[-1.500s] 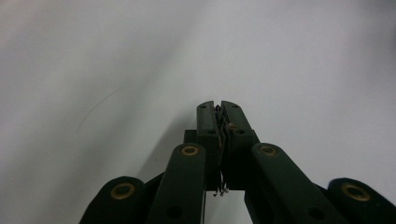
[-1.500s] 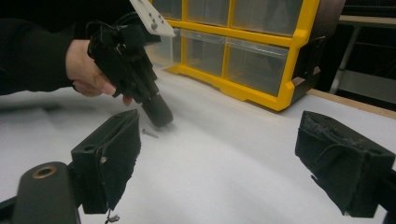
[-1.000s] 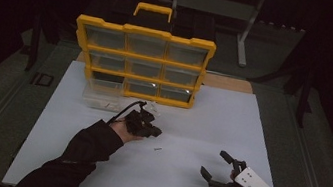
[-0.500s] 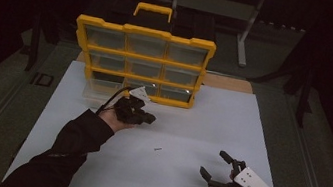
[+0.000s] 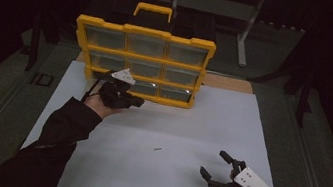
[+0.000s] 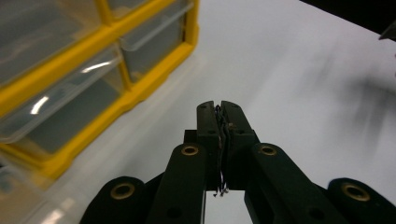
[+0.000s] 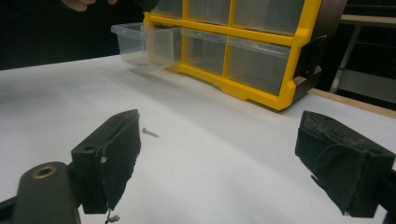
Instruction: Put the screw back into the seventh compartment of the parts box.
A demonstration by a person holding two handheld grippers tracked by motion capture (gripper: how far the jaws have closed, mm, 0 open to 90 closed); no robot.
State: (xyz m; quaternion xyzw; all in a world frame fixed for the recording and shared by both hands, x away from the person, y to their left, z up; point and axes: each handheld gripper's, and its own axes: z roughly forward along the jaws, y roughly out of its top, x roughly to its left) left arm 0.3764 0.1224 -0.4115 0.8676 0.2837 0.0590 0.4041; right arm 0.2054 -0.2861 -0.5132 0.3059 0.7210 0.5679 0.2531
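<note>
A yellow drawer cabinet (image 5: 141, 62) stands upright at the far side of a white table top (image 5: 189, 127). It holds nine clear plastic drawers in three rows of three, and one yellow carry handle (image 5: 154, 10) rises from its top edge. In the right gripper view, one drawer (image 7: 144, 44) in the bottom row is pulled out, jutting forward from the frame; the other drawers there sit flush.

One small dark screw (image 5: 157, 149) lies alone on the white surface, well in front of the cabinet, between the two grippers. In the right gripper view the same screw (image 7: 150, 132) lies just beyond the tip of one jaw, apart from it.

There are two grippers, one in each hand. The left gripper (image 5: 128, 98) is held above the table just in front of the cabinet's bottom row, near the left end, with a dark sleeve (image 5: 53, 141) reaching up to it from the lower left. In the left gripper view its jaws are pressed together; a thin dark sliver shows along the seam between them, too small to identify.

The right gripper (image 5: 215, 169) sits low near the front right of the table, well apart from the cabinet. Its jaws are spread wide with nothing between them.
</note>
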